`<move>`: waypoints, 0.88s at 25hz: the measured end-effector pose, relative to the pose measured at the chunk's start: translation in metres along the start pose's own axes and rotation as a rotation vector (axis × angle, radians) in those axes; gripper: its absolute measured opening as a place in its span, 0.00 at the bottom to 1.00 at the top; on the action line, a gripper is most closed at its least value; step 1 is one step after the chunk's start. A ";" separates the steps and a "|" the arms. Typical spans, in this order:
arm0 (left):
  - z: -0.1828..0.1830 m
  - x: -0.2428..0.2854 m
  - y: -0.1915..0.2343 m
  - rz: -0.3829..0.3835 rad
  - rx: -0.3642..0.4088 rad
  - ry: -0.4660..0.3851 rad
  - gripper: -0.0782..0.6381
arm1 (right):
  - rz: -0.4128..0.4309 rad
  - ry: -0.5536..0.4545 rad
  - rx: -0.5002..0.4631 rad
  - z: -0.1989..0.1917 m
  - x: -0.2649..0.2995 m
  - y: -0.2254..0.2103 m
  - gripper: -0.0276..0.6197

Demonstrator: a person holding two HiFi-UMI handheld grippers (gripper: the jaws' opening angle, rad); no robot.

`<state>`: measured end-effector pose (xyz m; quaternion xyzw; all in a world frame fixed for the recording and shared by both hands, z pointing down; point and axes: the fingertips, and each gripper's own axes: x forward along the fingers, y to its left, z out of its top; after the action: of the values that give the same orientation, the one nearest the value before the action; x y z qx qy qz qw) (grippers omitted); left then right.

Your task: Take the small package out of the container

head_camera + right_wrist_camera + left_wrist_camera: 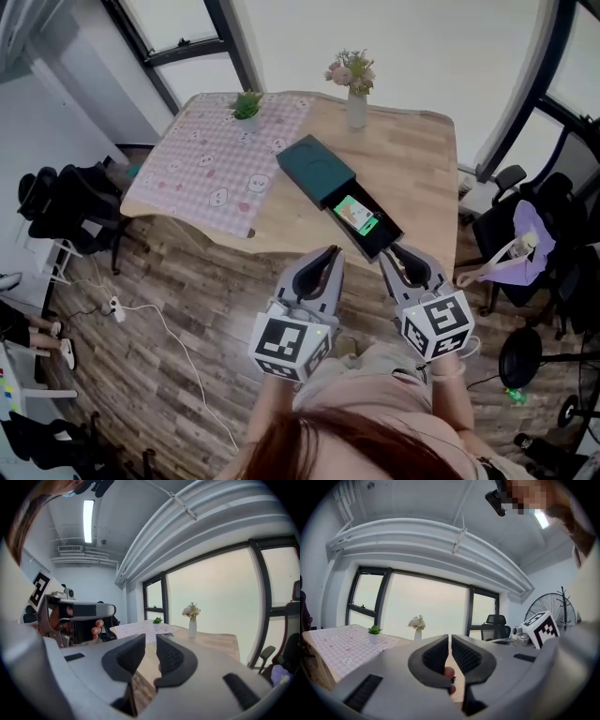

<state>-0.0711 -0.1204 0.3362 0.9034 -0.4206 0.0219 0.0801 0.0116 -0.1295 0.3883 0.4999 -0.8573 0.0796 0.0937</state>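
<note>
A dark green container point(317, 167) lies on the wooden table point(412, 155), its inner tray pulled out toward me. In the tray rests the small green package point(356, 215). My left gripper point(327, 257) hovers just off the table's near edge, short of the tray; in the left gripper view its jaws point(450, 643) meet with only a slit and hold nothing. My right gripper point(401, 251) is near the tray's near end. Its jaws point(151, 645) stand slightly apart with nothing between them.
A pink checked cloth point(211, 159) covers the table's left part, with a small potted plant point(247, 105) and a vase of flowers point(355, 94) at the far side. A black chair point(70, 202) stands left, a chair with purple cloth point(525, 246) and a fan point(521, 358) right.
</note>
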 end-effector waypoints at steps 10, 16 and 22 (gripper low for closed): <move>-0.003 0.031 0.019 -0.017 -0.021 0.013 0.14 | -0.010 0.048 0.003 -0.011 0.031 -0.025 0.18; -0.005 0.052 0.039 0.006 -0.022 0.021 0.14 | 0.025 0.099 -0.034 -0.024 0.064 -0.039 0.23; -0.006 0.076 0.059 0.033 -0.035 0.027 0.14 | 0.059 0.159 -0.074 -0.039 0.094 -0.056 0.26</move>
<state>-0.0670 -0.2139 0.3572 0.8945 -0.4346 0.0279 0.1012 0.0182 -0.2269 0.4510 0.4626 -0.8639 0.0902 0.1775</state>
